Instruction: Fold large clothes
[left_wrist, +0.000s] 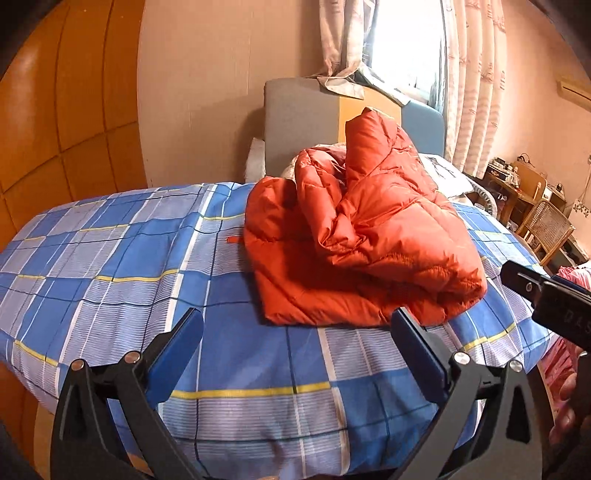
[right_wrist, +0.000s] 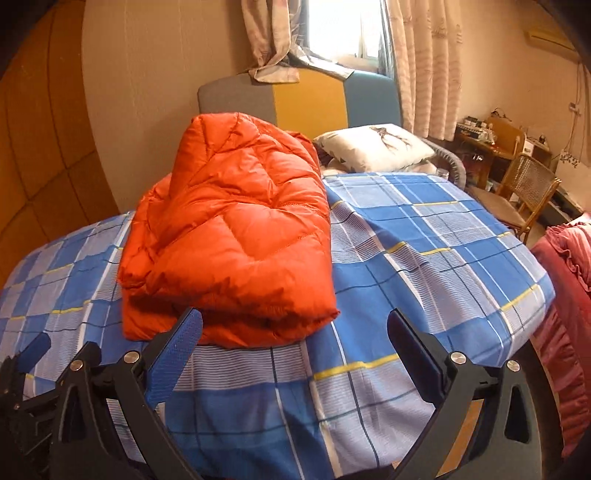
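An orange puffy down jacket (left_wrist: 354, 236) lies bunched and partly folded on the blue plaid bed sheet (left_wrist: 110, 266). It also shows in the right wrist view (right_wrist: 229, 236), left of centre on the sheet (right_wrist: 424, 240). My left gripper (left_wrist: 295, 325) is open and empty, held just in front of the jacket's near edge. My right gripper (right_wrist: 293, 325) is open and empty, near the jacket's near right corner. The right gripper's body shows at the right edge of the left wrist view (left_wrist: 546, 295).
A grey, yellow and blue headboard (right_wrist: 306, 99) stands behind the bed under a curtained window (right_wrist: 343, 29). A white pillow (right_wrist: 373, 147) lies at the bed's head. A wicker chair (right_wrist: 524, 192) and a cluttered desk (right_wrist: 487, 140) stand at the right. Red ruffled fabric (right_wrist: 565, 277) lies beside the bed.
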